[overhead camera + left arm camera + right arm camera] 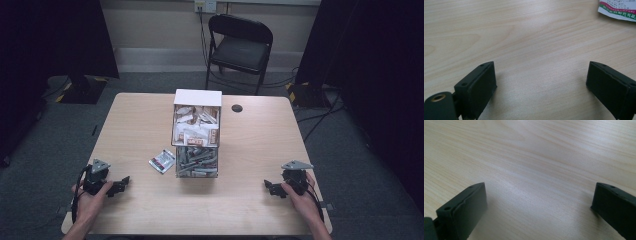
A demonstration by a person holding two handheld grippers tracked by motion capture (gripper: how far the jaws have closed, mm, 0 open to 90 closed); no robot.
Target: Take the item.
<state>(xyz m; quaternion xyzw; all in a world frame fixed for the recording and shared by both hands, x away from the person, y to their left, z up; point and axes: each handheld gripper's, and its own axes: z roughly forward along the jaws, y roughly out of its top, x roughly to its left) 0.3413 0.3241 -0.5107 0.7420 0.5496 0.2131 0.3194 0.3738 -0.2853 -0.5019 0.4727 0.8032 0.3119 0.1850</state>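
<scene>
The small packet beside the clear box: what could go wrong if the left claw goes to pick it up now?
1. The packet lies flat on the table, so the open left claw may slide over it or push it along.
2. It rests close beside the clear box, which holds many packets in two stacked sections; a wide approach could bump the box, perhaps shifting it.

Left gripper and right gripper: each a black, blocky body topped by a grey three-cornered plate, with a black cable looping back along the forearm. Left hand and right hand: bare, with no sleeve on the visible forearms. In the left gripper view the jaws are flat, matte black rectangular blocks with small round holes along their top edges; a brass-ringed hole sits at the lower left.
</scene>
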